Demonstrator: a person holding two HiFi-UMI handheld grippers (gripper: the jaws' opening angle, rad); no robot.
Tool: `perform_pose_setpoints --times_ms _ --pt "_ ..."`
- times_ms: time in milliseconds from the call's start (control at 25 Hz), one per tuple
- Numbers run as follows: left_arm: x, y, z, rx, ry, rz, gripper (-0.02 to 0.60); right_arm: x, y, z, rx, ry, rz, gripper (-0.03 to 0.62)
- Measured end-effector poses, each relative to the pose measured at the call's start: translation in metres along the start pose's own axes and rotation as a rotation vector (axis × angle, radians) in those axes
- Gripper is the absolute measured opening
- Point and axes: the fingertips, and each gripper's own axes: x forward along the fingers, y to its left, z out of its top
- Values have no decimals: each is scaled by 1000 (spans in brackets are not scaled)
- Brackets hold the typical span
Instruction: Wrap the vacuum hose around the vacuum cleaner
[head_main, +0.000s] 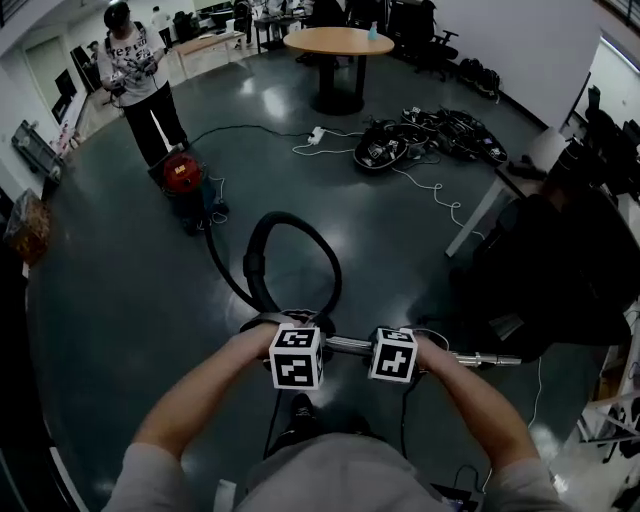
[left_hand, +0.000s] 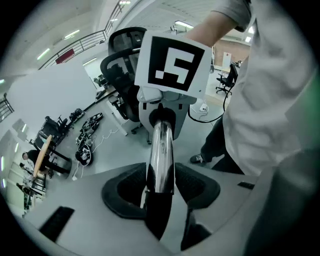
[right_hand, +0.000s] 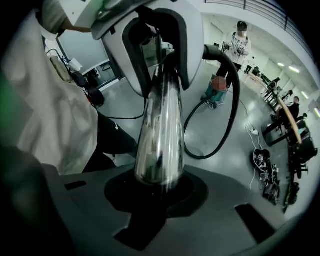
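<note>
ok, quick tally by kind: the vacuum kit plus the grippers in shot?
vacuum cleaner: 1
hose: 1
metal wand: 1
grippers: 2, the left gripper and the right gripper, each with its fingers closed on the metal wand
Total: 5

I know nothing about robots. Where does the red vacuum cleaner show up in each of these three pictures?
Head view: the vacuum cleaner is on the floor at upper left, by the standing person.
Left gripper view: not in it.
Right gripper view: right of centre, upper part, past the hose loop.
Shared landmark: the metal tube, seen in all three.
</note>
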Motion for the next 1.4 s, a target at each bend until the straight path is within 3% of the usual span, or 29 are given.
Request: perform_pose_setpoints --times_ms 160,320,720,1000,1120,1400 --pt "6 -3 -4 -7 -62 -54 187 -2 -4 10 -51 64 -35 89" --pt "13 -5 -12 21 -68 -83 187 -4 -5 27 -64 91 -54 87" --pt "25 -6 -50 61 -100 -95 187 10 -7 55 -34 204 -50 88" --pt "29 -7 -75 30 -95 -98 187 17 -13 75 -77 269 -61 89" --pt "28 -15 -83 36 -89 -134 133 22 -10 82 -80 270 -25 89" --pt "14 -2 -103 -14 -58 -109 130 27 -22 106 -125 225 27 89"
